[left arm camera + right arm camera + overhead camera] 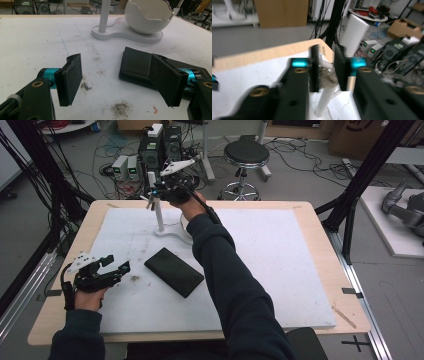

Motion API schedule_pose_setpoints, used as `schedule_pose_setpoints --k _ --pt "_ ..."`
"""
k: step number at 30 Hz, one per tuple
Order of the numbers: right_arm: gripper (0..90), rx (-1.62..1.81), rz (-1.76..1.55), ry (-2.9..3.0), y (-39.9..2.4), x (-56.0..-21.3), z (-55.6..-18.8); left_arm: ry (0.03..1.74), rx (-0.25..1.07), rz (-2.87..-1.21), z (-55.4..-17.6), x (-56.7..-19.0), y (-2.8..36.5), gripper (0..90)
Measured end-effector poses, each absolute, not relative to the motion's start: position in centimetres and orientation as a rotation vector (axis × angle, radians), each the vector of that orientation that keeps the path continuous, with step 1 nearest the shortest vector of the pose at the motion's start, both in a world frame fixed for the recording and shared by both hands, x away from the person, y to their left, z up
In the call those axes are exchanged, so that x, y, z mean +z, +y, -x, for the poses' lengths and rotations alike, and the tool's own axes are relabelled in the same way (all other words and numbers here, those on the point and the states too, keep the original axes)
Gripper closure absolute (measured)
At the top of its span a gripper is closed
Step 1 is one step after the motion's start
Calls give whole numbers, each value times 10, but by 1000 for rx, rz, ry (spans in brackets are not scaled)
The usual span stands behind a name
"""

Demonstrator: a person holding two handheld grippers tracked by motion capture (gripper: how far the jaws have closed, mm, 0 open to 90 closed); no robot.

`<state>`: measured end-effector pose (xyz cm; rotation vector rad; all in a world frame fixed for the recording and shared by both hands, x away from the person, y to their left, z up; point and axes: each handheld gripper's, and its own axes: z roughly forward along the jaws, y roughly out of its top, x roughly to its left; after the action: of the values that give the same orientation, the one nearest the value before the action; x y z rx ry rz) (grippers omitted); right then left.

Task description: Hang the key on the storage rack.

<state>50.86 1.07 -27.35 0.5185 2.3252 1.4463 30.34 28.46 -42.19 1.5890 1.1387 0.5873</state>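
Observation:
A white stand has a thin post [159, 215] on a flat base [125, 35], which also carries a white egg-shaped bowl [147, 17] with a jagged rim. My right gripper [152, 195] is up at the post's top, near the table's far edge. In the right gripper view its jaws [327, 57] stand a little apart around the post's [324, 100] top arm and a blurred pale lump [327, 76]; I see no pad pressing. My left gripper [117, 263] rests low at the front left, open and empty [116, 58]. A flat black case [174, 271] lies just right of it [135, 65].
A white mat [280, 250] covers the wooden table. Dark crumbs [121, 107] dirty the mat near the left gripper. The person's right sleeve [225, 270] crosses the middle of the table. Beyond the far edge stand a stool [245, 155] and electronics boxes [160, 145] with cables.

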Motion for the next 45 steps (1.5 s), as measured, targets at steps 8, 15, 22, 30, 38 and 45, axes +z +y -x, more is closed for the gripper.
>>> schedule_pose_setpoints --k 8,15,22,30,38,45 --pt "559 1449 -642 2197 -81 -284 -495 1105 566 -1598 -314 -420 274 273" --pt "409 1343 -814 2242 -178 -312 -484 1080 546 -1593 -327 -417 264 272" --pt "263 1266 -939 2223 -246 -335 -458 1080 537 -1573 -337 -416 260 272" --pt "217 1221 -997 2135 -297 -364 -412 1066 524 -1566 -342 -417 258 272" --pt "216 1217 -1045 2106 -322 -389 -389 1067 537 -1582 -340 -416 256 271" --pt "216 1217 -1015 2109 -319 -388 -386 1062 527 -1592 -341 -416 254 271"
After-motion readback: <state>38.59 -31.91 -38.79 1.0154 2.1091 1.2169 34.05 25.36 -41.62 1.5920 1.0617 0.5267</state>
